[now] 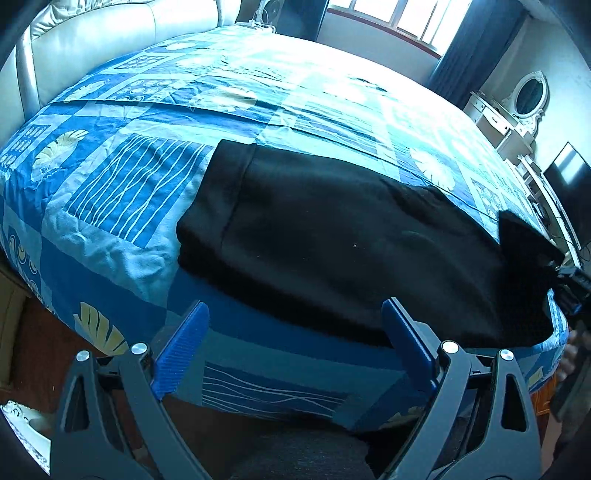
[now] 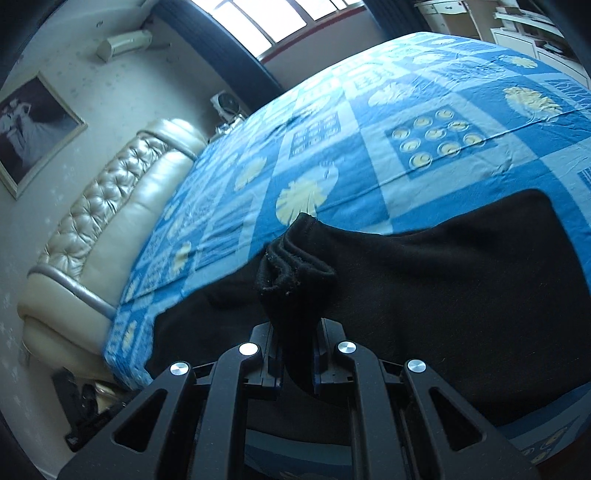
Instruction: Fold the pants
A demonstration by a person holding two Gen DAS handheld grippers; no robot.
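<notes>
Black pants (image 1: 332, 236) lie flat along the near edge of a bed with a blue patterned cover (image 1: 184, 122). My left gripper (image 1: 295, 332) is open and empty, its blue fingers just short of the pants' near edge. My right gripper (image 2: 295, 354) is shut on a bunched end of the pants (image 2: 295, 273) and holds it lifted off the bed; the rest of the pants (image 2: 461, 295) spreads to the right. The right gripper also shows at the far right of the left wrist view (image 1: 570, 291), with cloth raised there.
A padded cream headboard (image 2: 110, 221) runs along the bed's side. A window (image 1: 406, 18) with dark curtains is at the back. A white dresser with an oval mirror (image 1: 517, 107) and a dark screen (image 1: 569, 181) stand at the right.
</notes>
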